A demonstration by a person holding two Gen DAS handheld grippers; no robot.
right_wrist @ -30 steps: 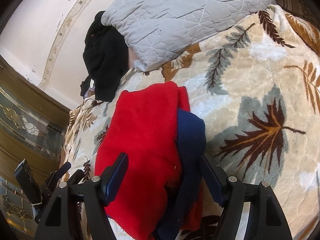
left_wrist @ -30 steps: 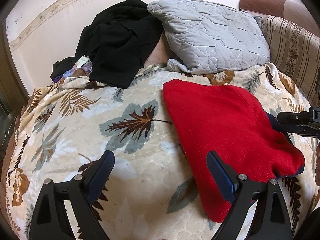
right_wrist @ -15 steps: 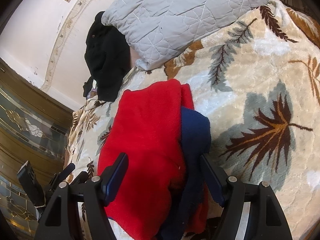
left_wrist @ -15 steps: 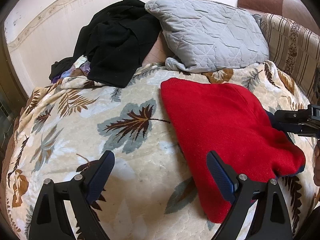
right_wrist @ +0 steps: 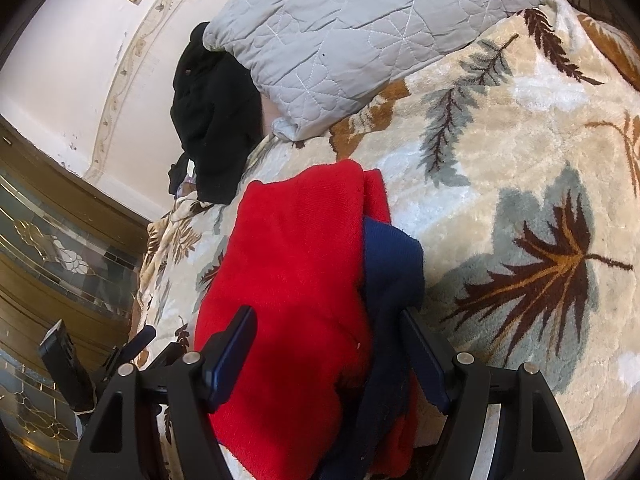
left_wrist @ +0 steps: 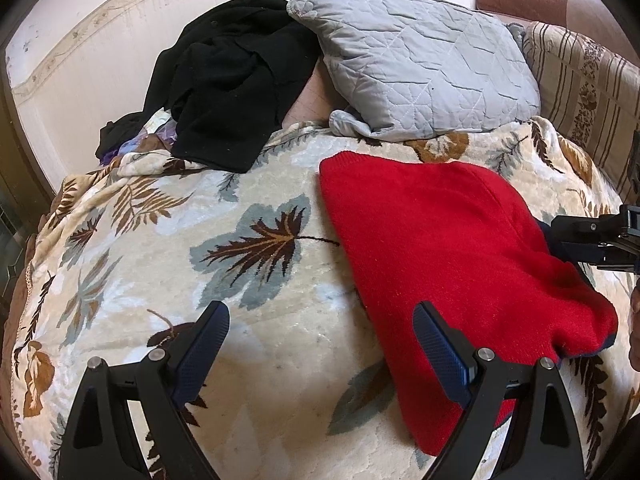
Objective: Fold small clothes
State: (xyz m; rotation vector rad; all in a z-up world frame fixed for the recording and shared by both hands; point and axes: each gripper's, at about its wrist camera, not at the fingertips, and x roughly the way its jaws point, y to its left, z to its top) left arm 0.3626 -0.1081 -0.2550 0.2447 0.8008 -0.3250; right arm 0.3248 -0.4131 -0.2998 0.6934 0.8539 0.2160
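**Red sweater folded on the bed**

The left gripper (left_wrist: 320,344) hangs wide apart, holding nothing; the red sweater (left_wrist: 448,248) lies ahead to its right. The right gripper (right_wrist: 326,344) gapes wide, the sweater's red and navy folds between its fingers.

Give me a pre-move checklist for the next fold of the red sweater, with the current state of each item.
1. left gripper open: ok, jaws wide, nothing between them.
2. right gripper open: ok, jaws wide over the cloth, not pinching.
3. red sweater lying flat on the leaf-print blanket: ok, already doubled over.
4. Layers aligned: not ok, the navy part sticks out past the red edge.
5. Space beside the sweater: ok, the black garment and grey pillow lie farther back.
6. Sleeves tucked: cannot tell, hidden under the top layer.
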